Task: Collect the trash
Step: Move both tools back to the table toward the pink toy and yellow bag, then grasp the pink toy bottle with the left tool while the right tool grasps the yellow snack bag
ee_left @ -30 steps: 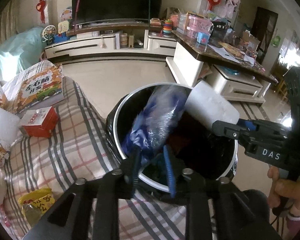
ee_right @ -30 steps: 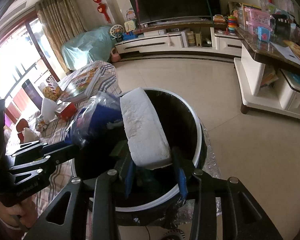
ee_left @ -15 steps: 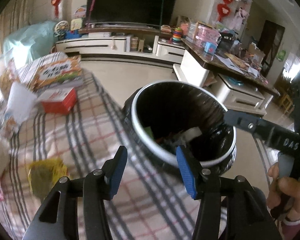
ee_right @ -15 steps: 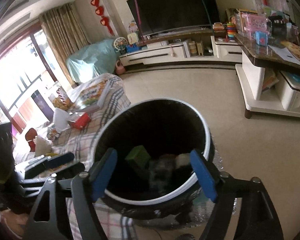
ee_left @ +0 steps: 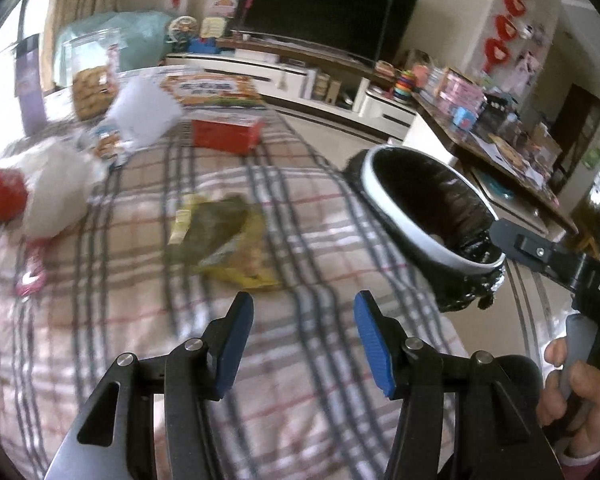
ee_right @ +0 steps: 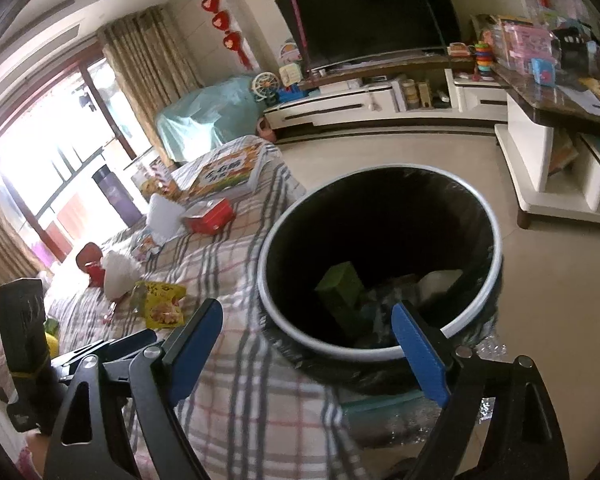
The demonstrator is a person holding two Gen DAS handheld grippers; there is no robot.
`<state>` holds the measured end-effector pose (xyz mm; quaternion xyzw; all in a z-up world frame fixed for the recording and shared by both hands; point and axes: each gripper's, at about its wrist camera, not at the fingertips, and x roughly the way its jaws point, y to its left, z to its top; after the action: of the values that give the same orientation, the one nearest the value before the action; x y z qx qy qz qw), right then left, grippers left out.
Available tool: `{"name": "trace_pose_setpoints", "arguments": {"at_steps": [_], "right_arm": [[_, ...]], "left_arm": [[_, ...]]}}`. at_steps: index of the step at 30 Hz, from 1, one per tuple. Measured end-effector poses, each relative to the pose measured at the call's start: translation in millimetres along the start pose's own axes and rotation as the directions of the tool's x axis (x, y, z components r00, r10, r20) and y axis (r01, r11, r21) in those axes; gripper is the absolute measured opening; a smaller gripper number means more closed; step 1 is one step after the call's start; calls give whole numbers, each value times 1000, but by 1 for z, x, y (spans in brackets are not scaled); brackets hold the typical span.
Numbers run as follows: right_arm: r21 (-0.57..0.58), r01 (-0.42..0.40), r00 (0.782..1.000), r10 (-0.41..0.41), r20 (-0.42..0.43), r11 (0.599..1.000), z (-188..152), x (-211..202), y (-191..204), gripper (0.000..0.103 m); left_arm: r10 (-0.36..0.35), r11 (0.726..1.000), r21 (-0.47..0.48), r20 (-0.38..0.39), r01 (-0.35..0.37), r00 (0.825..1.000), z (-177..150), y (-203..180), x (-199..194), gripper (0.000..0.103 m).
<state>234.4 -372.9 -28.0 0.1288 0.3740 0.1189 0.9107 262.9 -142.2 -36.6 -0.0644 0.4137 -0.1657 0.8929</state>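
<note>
A bin [ee_left: 396, 220] with a black liner and white rim [ee_right: 263, 280] stands against the plaid blanket [ee_left: 140, 320]. Inside it lie a green box [ee_right: 340, 288] and a white foam block [ee_right: 440, 280]. My right gripper [ee_right: 307, 312] hovers over the bin's near edge; its jaws are opening with nothing between them. My left gripper [ee_left: 303, 308] is open and empty over the blanket. Just beyond its fingertips lies a yellow-green snack wrapper [ee_left: 220, 236], also visible left of the bin [ee_right: 162, 304]. A white crumpled wad [ee_left: 56, 192] lies farther left.
A red box [ee_left: 226, 134], a white sheet [ee_left: 140, 116], a picture book [ee_left: 216, 88] and a cookie jar [ee_left: 90, 84] sit at the blanket's far end. A small pink wrapper [ee_left: 30, 276] lies at left. A cluttered coffee table [ee_right: 560, 96] and TV stand [ee_right: 340, 104] border the open floor.
The left gripper let go of a blue plastic bag and the right let go of the foam block into the bin. Both jaws opened. The left gripper swung left over the blanket.
</note>
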Motion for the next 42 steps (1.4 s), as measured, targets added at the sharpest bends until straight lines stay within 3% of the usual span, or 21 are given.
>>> {"name": "trace_pose_setpoints", "arguments": {"at_steps": [12,26,42], "right_arm": [[-66,-79,996,77,-39,995,-16,13,53,95],[-108,-166,982,155,-105,980,-31,41,107,97],[-126,-193,974,175,-145,973,-39,83,139,97]], "left_arm": [[85,991,-102,23,-82,996,-26,50,-37,56],[172,962,-220,35,-160,985,-42,108,-65,59],[225,938,-272,16,-212,974,-36,145,-53,59]]}}
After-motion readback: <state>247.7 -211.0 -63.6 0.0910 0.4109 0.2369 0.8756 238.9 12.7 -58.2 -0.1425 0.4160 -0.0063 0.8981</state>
